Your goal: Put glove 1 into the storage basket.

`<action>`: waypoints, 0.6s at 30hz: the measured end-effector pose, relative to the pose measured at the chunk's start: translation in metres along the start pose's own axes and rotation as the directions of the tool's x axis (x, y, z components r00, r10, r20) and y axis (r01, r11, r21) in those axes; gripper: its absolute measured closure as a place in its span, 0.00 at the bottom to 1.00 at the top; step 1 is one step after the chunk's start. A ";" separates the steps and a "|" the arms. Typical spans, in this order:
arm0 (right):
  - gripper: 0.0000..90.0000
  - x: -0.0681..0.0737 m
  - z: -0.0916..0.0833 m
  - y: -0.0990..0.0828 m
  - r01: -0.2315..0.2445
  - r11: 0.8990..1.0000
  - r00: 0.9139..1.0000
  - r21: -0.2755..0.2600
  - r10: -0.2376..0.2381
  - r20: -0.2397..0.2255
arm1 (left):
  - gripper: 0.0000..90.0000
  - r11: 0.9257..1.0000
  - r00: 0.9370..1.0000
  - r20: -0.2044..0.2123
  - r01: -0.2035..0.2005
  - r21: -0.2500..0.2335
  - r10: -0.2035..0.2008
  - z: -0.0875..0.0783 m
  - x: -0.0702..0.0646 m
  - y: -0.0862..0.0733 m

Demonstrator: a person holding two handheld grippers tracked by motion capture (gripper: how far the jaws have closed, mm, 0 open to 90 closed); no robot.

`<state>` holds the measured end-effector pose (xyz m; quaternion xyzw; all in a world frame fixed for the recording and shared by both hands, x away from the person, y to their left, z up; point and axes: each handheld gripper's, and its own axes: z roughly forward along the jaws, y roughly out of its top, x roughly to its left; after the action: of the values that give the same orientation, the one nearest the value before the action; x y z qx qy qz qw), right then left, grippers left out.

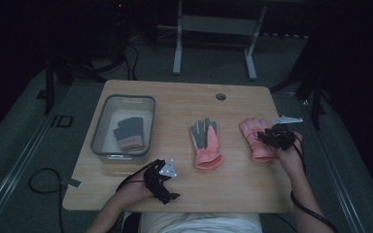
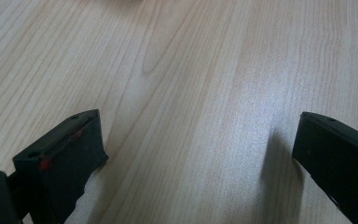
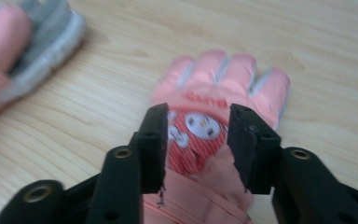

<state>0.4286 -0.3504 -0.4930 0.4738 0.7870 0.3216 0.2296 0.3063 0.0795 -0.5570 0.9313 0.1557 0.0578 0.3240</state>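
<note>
We hold the right gripper (image 3: pixel 196 135) just above the pink glove (image 3: pixel 223 79) at the right side of the wooden table (image 1: pixel 233 179). Its jaws stand partly apart over the glove's back, and they press on nothing. The second pink glove (image 1: pixel 205 143) lies near the middle, palm up. Our left gripper (image 2: pixel 196 144) rests wide open above bare wood, near the grey bin (image 1: pixel 99 131).

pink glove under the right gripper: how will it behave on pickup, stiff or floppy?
Probably floppy: the pink glove looks like padded fabric lying flat on the table, so its fingers and cuff should droop. Likely light for its size. The right gripper has its jaws apart over the patch, so a pinch may gather only the top layer.
</note>
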 end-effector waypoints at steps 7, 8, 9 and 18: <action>0.55 -0.001 0.018 -0.010 0.009 1.000 1.000 0.020 -0.009 0.011 | 0.02 1.000 1.000 -0.003 0.000 0.000 0.000 0.000 0.000 0.000; 0.55 0.000 0.020 -0.011 0.015 0.999 1.000 0.029 -0.015 0.014 | 0.02 1.000 1.000 -0.004 0.000 0.000 0.000 0.000 -0.001 0.000; 0.55 0.001 0.022 -0.012 0.015 0.999 1.000 0.032 -0.016 0.016 | 0.02 1.000 1.000 -0.003 0.000 0.000 0.000 0.000 -0.001 0.000; 0.73 0.001 0.036 -0.019 -0.048 0.998 0.998 0.045 0.046 0.045 | 0.02 1.000 1.000 -0.007 0.002 0.003 -0.002 0.001 -0.001 0.000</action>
<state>0.4406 -0.3455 -0.5313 0.5043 0.7777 0.2980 0.2282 0.3058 0.0790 -0.5575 0.9314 0.1577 0.0604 0.3224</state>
